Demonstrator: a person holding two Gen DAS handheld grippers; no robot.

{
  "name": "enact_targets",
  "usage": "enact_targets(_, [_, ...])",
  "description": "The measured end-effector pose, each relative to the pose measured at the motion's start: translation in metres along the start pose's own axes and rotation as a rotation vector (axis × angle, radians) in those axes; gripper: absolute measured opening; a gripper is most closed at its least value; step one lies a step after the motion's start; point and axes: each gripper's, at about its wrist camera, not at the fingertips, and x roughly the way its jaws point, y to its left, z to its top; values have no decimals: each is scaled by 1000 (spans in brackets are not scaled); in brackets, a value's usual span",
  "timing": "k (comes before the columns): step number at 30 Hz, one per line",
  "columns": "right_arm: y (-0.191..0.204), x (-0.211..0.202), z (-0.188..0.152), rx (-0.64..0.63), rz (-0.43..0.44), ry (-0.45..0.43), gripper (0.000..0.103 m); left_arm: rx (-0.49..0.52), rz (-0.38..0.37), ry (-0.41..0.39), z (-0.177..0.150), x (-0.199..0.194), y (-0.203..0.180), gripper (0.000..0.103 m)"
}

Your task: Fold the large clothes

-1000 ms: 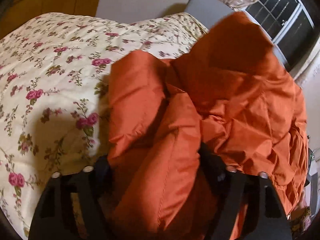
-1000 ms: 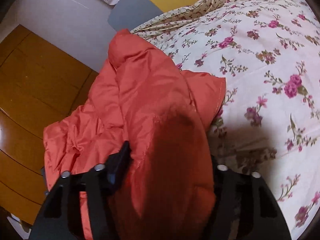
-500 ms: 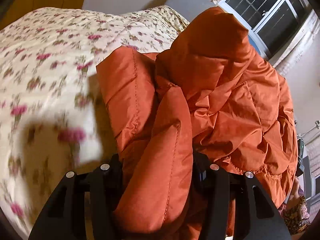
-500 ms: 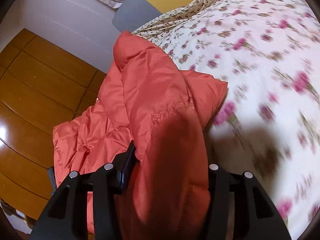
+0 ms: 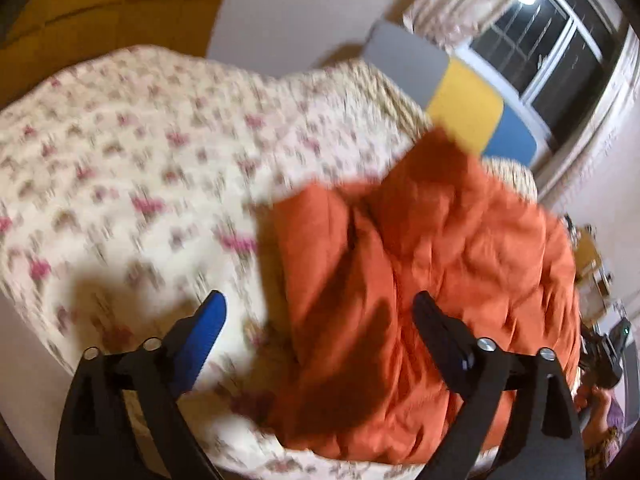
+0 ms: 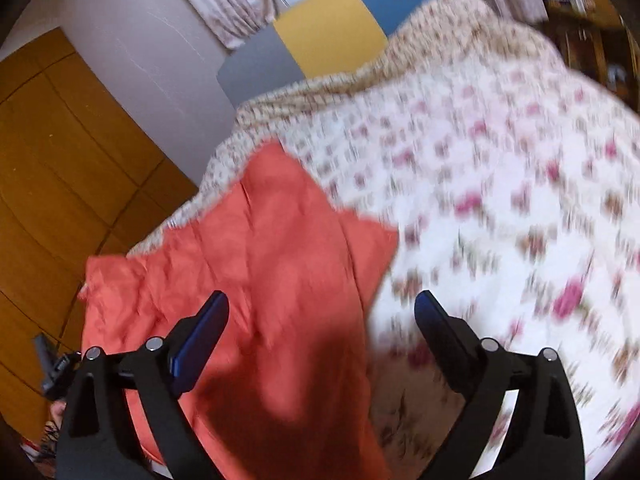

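**Orange jacket lies on the flowery bed, both grippers wide open**

The jacket (image 5: pixel 432 280) is big, puffy and orange. It has stitched squares and lots of wrinkles. It lies in a bunched heap, with one flat flap sticking out to the side. In the right wrist view the jacket (image 6: pixel 256 280) looks more pink-orange, and a pointed corner of it reaches out over the bedspread.

The jacket rests on a bed. The bedspread (image 5: pixel 140 168) is cream with small pink flowers, and it looks blurry in both views. The jacket sits near one edge of the bed, and in the right wrist view part of it lies right at that edge, beside the wooden floor (image 6: pixel 60 168). Behind the bed stands a headboard (image 5: pixel 468 112) with grey, yellow and blue blocks. A dark window (image 5: pixel 548 36) with a light shining in it is in the corner, with a curtain (image 5: pixel 460 4) next to it.

The left gripper (image 5: pixel 320 304) is wide open and holds nothing. The jacket lies below it, under the gap and its right finger. Its left finger is over the bedspread.

The right gripper (image 6: pixel 322 304) is wide open too and holds nothing. The jacket lies below its left finger and the gap. Its right finger is over the bedspread. A dark shadow falls on the jacket between the fingers.
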Motion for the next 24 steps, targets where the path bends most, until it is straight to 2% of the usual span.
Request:
enact_targets(4, [17, 19, 36, -66, 2, 3, 96, 42, -21, 10, 41, 23, -16, 98])
enact_targets(7, [26, 56, 61, -102, -21, 58, 96, 112, -28, 36, 66, 52, -34, 98])
enact_targets(10, [25, 84, 64, -99, -27, 111, 96, 166, -44, 79, 81, 81, -46, 98])
enact_targets(11, [25, 89, 64, -95, -27, 125, 95, 165, -79, 103, 84, 90, -49, 98])
enact_targets(13, [26, 92, 58, -97, 2, 142, 77, 161, -177, 128, 80, 96, -59, 98])
enact_targets(14, [26, 94, 56, -105, 9, 142, 62, 162, -219, 144, 77, 101, -63, 97])
enact_targets(15, [28, 95, 51, -117, -5, 136, 47, 163, -244, 164, 72, 105, -66, 87])
enact_targets(16, [29, 97, 49, -123, -11, 132, 41, 171, -230, 178, 68, 110, -69, 72])
enact_targets(17, [29, 97, 47, -126, -11, 128, 32, 192, -199, 195, 62, 115, -73, 66])
enact_targets(18, [29, 93, 43, -129, -9, 112, 25, 202, -187, 198, 58, 117, -78, 55])
enact_targets(19, [29, 90, 43, -127, -5, 99, 21, 211, -183, 186, 53, 115, -80, 43])
enact_targets(20, [30, 85, 42, -122, -2, 82, 16, 207, -177, 167, 50, 110, -80, 38])
enact_targets(22, [34, 73, 44, -113, 3, 51, 14, 175, -167, 119, 50, 94, -78, 22])
enact_targets(24, [40, 61, 50, -110, 3, 22, 12, 137, -165, 49, 56, 72, -75, 19])
